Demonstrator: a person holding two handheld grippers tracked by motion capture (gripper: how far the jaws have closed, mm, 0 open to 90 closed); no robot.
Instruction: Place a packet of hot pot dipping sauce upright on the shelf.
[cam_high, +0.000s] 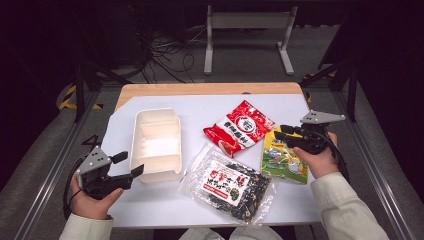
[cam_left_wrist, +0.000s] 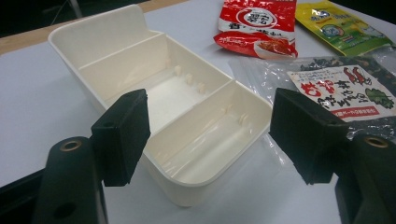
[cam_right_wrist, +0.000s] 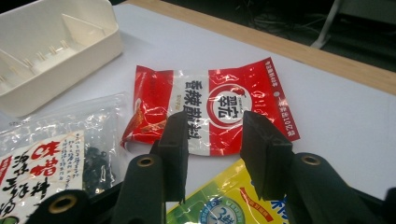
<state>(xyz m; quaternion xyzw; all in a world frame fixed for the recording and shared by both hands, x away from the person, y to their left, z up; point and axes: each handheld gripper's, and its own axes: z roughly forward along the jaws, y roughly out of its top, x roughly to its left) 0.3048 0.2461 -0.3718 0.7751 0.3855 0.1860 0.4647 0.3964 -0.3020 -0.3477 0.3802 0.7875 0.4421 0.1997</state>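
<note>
Just ahead of the empty, parted right gripper, the red packet, flat on the table.

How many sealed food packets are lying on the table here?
3. The red packet lies mid-table, the yellow-green packet to its right under the right claw, and the clear seaweed bag nearest the person. None appear hidden.

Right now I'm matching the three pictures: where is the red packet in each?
High view: red packet at table centre, right of the white box.
Left gripper view: top edge, beyond the box.
Right gripper view: centre, box upper left.
Shared landmark: the box.
</note>
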